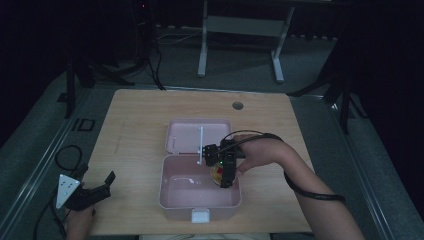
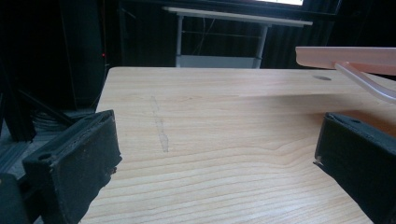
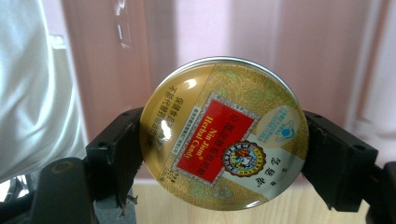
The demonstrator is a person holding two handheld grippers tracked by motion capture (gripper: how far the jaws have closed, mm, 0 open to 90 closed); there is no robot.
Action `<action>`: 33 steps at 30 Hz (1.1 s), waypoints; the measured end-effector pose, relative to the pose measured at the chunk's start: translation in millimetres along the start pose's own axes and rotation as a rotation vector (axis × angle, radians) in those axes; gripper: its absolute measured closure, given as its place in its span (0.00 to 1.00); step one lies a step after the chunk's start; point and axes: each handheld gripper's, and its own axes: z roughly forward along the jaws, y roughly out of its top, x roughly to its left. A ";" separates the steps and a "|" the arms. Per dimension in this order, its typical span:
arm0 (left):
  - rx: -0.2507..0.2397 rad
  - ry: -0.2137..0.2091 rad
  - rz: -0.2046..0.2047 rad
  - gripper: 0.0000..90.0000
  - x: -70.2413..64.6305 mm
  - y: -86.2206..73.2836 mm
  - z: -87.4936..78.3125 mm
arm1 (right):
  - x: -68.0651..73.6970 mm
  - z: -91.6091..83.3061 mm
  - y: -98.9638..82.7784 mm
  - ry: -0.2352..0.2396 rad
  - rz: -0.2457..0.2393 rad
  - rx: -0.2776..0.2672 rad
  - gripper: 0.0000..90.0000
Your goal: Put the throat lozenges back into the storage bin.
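A pink plastic box point(image 1: 172, 192) lies open at the table's middle, its lid point(image 1: 185, 135) laid back flat behind it. My right gripper point(image 1: 223, 175) hangs over the box's right side, shut on a round gold candy tin point(image 3: 224, 133) with a red label. Both jaws press the tin's rim in the right gripper view. The tin point(image 1: 217, 173) shows faintly inside the box's right end. My left gripper point(image 1: 102, 187) rests open near the table's front left corner, nothing between its jaws. In the left gripper view the lid's edge point(image 2: 345, 56) juts in at upper right.
The wooden table point(image 1: 140, 110) has a round cable hole point(image 1: 237, 105) at the back. A white latch point(image 1: 201, 215) sticks out of the box's front wall. Beyond the table stand a white desk frame point(image 1: 240, 30) and dark tripod legs.
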 end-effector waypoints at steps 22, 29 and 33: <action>0.002 -0.004 0.001 0.00 0.3 0.0 0.0 | -4.6 86.8 10.8 0.035 -0.052 0.086 0.22; 0.002 -0.004 0.000 0.00 0.3 0.0 0.0 | -5.2 105.8 13.0 0.048 -0.046 0.118 0.22; 0.002 -0.004 0.001 0.00 0.2 0.0 0.0 | -4.4 114.8 14.6 0.064 -0.051 0.154 0.22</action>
